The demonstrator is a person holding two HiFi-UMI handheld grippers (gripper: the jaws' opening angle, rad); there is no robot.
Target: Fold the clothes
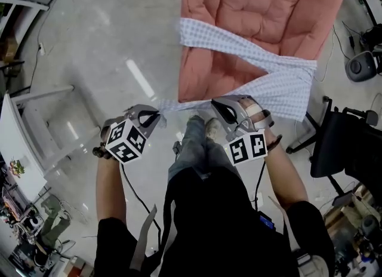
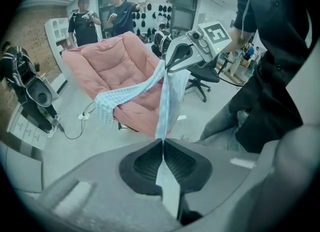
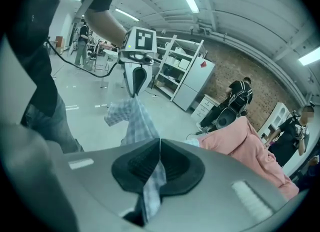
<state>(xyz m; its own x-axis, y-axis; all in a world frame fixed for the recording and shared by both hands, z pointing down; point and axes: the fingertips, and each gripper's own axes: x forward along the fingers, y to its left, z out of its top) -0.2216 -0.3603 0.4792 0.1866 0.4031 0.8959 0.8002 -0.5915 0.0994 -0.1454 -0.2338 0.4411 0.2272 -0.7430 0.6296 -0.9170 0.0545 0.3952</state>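
Observation:
A light blue checked garment (image 1: 280, 85) lies draped over a pink cushioned chair (image 1: 239, 13), and its near edge is stretched taut between both grippers above the floor. My left gripper (image 1: 156, 113) is shut on one end of that edge, and the cloth (image 2: 170, 101) runs out from between its closed pads. On the other end my right gripper (image 1: 216, 105) is shut too, with checked fabric (image 3: 132, 118) pinched between its pads. In the left gripper view the right gripper (image 2: 172, 61) is seen holding the cloth up. The left gripper (image 3: 134, 83) likewise shows in the right gripper view.
A white table (image 1: 24, 132) stands at the left and a black office chair (image 1: 340, 144) at the right. The person's legs (image 1: 194, 144) are just below the stretched edge. Cables (image 2: 75, 126) trail on the floor. People (image 2: 82, 23) stand beyond the chair, and white shelves (image 3: 175, 61) are further off.

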